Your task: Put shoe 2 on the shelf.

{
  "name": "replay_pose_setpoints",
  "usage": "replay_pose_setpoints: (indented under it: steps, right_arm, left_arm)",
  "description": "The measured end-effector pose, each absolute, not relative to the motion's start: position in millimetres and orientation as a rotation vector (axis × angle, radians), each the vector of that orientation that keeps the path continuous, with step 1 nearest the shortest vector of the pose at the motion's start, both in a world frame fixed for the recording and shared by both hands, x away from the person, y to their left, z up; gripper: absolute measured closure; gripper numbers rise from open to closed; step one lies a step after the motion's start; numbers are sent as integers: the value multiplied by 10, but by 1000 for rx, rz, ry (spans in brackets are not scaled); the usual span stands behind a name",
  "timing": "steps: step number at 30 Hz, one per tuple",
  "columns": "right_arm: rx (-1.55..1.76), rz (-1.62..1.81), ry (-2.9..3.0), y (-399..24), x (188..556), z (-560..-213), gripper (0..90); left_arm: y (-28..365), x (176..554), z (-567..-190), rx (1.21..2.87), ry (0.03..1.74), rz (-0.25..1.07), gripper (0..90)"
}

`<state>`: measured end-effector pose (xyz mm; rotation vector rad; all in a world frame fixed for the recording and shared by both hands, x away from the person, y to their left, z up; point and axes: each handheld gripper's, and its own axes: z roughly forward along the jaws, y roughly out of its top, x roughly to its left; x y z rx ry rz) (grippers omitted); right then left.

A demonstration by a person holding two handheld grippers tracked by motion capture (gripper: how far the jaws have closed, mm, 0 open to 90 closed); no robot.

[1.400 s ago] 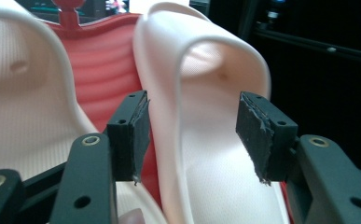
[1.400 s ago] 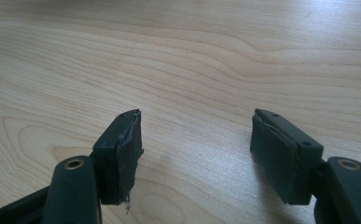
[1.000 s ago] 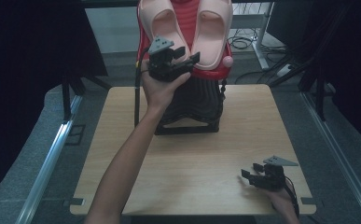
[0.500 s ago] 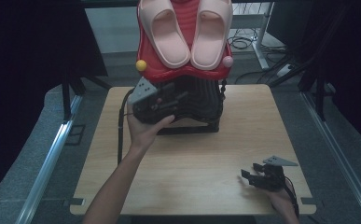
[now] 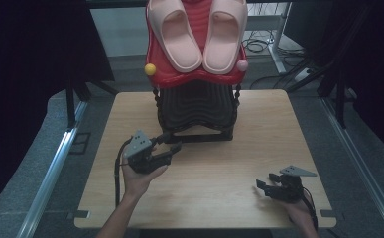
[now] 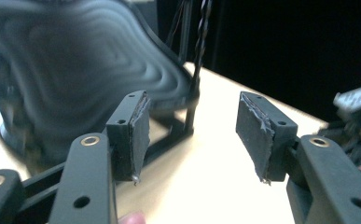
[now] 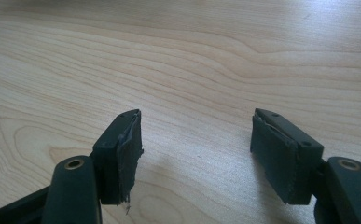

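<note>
- The left gripper hovers near the worktop's middle, just in front of the black ribbed plastic rack base; its jaws stand released, nothing between them
- The pair of pink rubber slippers lies on the red tray atop that rack, at the far edge
- The right gripper rests by the near right corner; jaws released, empty

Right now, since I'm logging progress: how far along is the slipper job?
Done, by the look of it: both pink slippers lie side by side on the red top tier of the rack. In hand: nothing; the left gripper is open near the rack's base, and the right gripper is open over the table. Left: seemingly nothing.
</note>
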<state>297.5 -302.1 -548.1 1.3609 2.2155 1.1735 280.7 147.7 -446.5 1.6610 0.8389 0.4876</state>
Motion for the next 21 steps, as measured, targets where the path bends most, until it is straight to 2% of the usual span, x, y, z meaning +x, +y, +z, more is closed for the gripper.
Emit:
replay_pose_setpoints:
  steps: [10, 21]
  right_arm:
    - [1364, 1167, 2216, -3022, 2966, -5479, 338]
    - [1367, 1163, 2223, -3008, 2969, -5470, 331]
  left_arm:
    - [1589, 2601, -5000, 1721, 931, 403, 424]
    - [1629, 2667, -5124, 1731, 971, 367, 403]
